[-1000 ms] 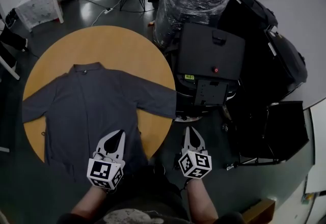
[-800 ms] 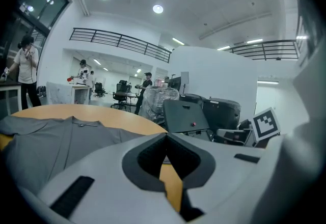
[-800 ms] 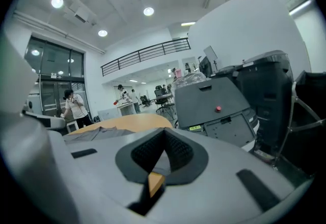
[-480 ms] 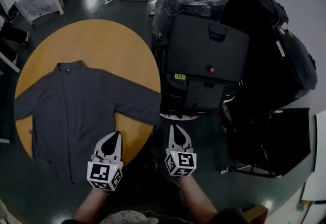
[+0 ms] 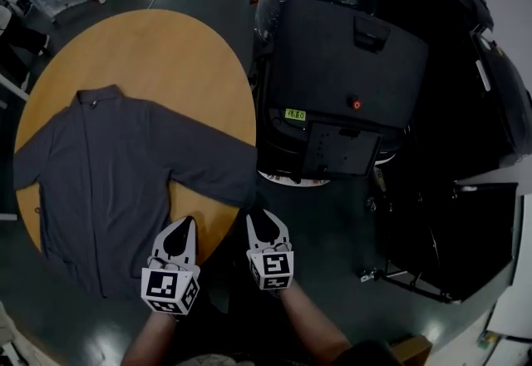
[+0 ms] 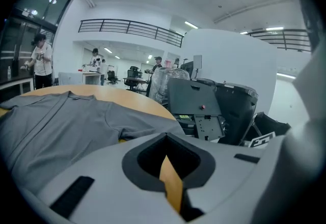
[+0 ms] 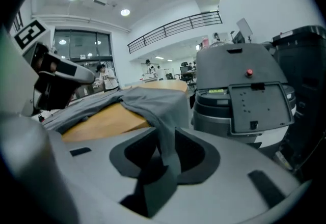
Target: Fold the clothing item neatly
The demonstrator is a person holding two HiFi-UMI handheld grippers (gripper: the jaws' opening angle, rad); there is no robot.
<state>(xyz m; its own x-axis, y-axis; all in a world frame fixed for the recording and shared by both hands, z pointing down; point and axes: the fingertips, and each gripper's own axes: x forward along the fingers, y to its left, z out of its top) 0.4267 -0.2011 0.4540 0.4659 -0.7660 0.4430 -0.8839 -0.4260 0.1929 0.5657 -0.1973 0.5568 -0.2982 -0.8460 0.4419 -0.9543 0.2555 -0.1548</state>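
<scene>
Bottom centre: your left gripper [image 5: 184, 225] has its jaws pressed together, empty. Your right gripper [image 5: 258, 216] has just been opening, sleeve [image 7: 164, 131] end hanging between the jaws. The grey shirt [image 5: 100, 173] lies flat on the round table [image 5: 166, 48], left side.

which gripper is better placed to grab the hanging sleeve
Likely right: the right gripper has the sleeve between jaws that have just been opening; the left gripper is shut and empty.
</scene>
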